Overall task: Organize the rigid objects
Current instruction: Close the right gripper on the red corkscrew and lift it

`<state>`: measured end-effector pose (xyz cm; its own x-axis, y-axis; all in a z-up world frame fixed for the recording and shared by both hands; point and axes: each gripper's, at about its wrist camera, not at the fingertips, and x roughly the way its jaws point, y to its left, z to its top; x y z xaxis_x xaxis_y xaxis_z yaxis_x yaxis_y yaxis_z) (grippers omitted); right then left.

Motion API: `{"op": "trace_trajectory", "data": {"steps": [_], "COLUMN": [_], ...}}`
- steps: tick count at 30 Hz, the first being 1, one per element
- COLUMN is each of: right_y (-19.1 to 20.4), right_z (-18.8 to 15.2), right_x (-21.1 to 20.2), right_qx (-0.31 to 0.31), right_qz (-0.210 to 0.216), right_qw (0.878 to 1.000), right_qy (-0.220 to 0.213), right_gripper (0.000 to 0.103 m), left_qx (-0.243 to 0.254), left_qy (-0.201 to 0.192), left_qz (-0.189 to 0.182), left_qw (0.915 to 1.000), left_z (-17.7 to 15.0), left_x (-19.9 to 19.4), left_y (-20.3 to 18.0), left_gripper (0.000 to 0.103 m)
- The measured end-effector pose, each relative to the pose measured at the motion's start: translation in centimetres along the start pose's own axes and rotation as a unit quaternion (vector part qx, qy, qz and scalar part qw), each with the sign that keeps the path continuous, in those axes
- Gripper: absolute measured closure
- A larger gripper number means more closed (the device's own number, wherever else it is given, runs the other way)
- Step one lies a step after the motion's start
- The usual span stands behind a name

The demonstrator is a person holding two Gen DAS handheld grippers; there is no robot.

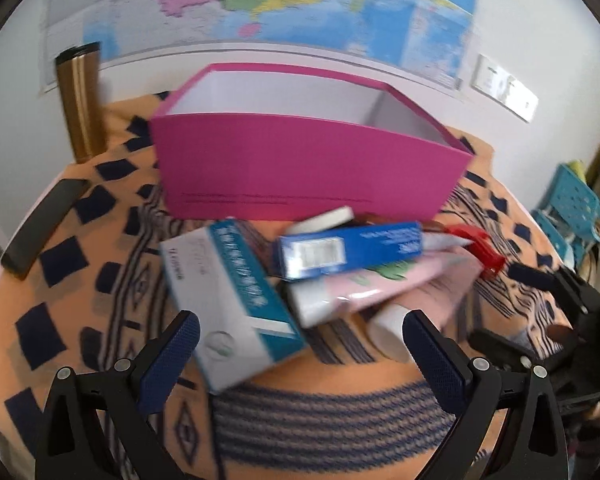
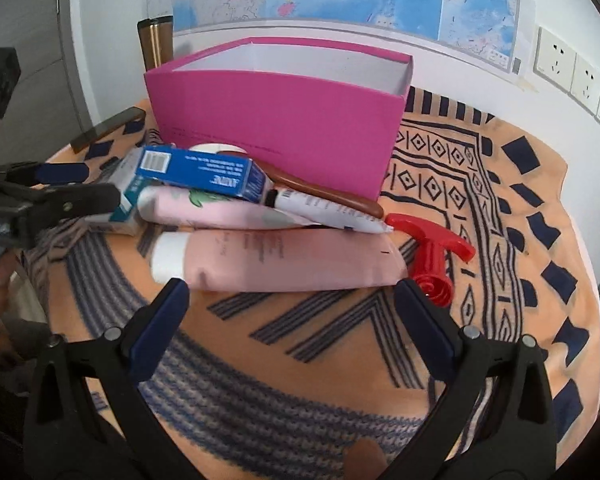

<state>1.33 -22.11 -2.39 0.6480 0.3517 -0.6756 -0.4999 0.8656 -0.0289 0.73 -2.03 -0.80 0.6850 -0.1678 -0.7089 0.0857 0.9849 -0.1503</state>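
Several rigid items lie heaped on the patterned cloth [image 2: 340,360] at 6 o'clock of the open magenta box [image 2: 276,112], touching its front wall. Left gripper [image 1: 300,332]: fingers spread, empty, hovering over the teal-and-white carton [image 1: 228,304], which lies at 9 o'clock of the heap. Right gripper [image 2: 292,296]: fingers likewise spread, empty, aimed at the pink tube [image 2: 276,256] nearest it. A blue carton [image 2: 204,172] rests on top of a second pink tube; a red plastic piece [image 2: 432,256] sits at 3 o'clock. The cartons probably handle light and stiff but crushable, best pinched across the narrow faces; the tube looks smooth and yielding, so its white cap end seems the firmer hold.
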Motion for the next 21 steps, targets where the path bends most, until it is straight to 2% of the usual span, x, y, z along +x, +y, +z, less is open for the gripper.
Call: {"op": "trace_trajectory", "data": {"steps": [3,4,6,10,14,21], "right_y": [-0.5,-0.6,-1.0,-2.0,-4.0,-7.7], "right_z": [-0.2,-0.3,-0.5,-0.9,-1.0,-0.4], "right_x": [0.2,0.3,0.8,1.5,1.8,2.2], "right_qx": [-0.006,-0.009,-0.019,-0.028,0.006,0.061], "right_qz": [-0.001,-0.004,-0.006,-0.016,-0.006,-0.032], "right_qw": [1.000,1.000,1.000,0.999,0.999,0.997], "right_qy": [0.005,0.005,0.015,0.030,0.034,0.043], "right_gripper": [0.009,0.019,0.030,0.030,0.030,0.030], "left_qx": [0.006,0.010,0.012,0.020,0.028,0.056], "left_qy": [0.013,0.011,0.024,0.035,0.045,0.031], "left_qz": [-0.031,-0.036,-0.066,-0.087,-0.092,-0.105], "left_qw": [0.9994,0.9992,0.9974,0.9954,0.9944,0.9923], "left_z": [-0.2,-0.2,-0.1,-0.2,-0.4,0.8], "left_x": [0.2,0.1,0.3,0.7,1.1,0.4], "left_y": [-0.9,-1.3,-1.9,-3.1,-4.2,-6.3], "left_gripper": [0.000,0.000,0.000,0.000,0.000,0.000]}}
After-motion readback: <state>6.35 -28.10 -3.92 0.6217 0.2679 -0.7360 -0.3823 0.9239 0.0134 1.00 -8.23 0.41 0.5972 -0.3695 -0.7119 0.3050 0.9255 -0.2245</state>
